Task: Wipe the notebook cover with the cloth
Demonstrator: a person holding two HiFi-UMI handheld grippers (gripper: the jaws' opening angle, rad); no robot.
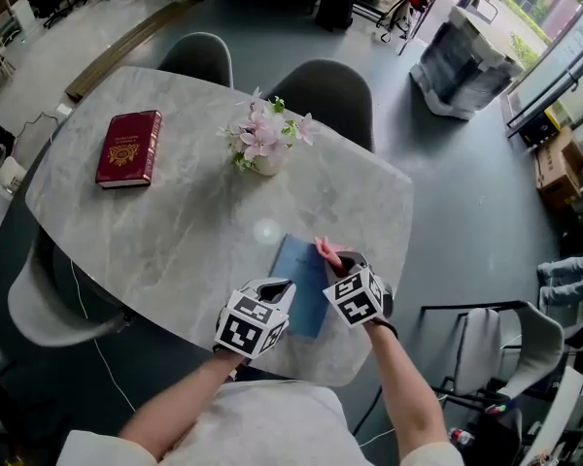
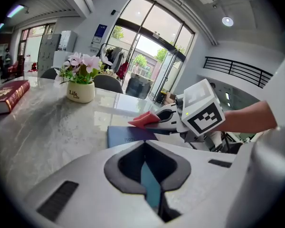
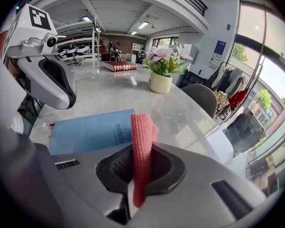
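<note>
Right fingers [image 3: 118,167] tight on pink cloth [image 3: 141,141], left fingers [image 2: 128,165] tight on "noteb" notebook [image 2: 126,136].

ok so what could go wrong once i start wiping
1. The cloth sticks out only a little past the right gripper, so its hard jaws might scrape the notebook.
2. The left gripper pinches only the notebook's near edge, close to the table rim; a hard stroke could twist it loose.
</note>
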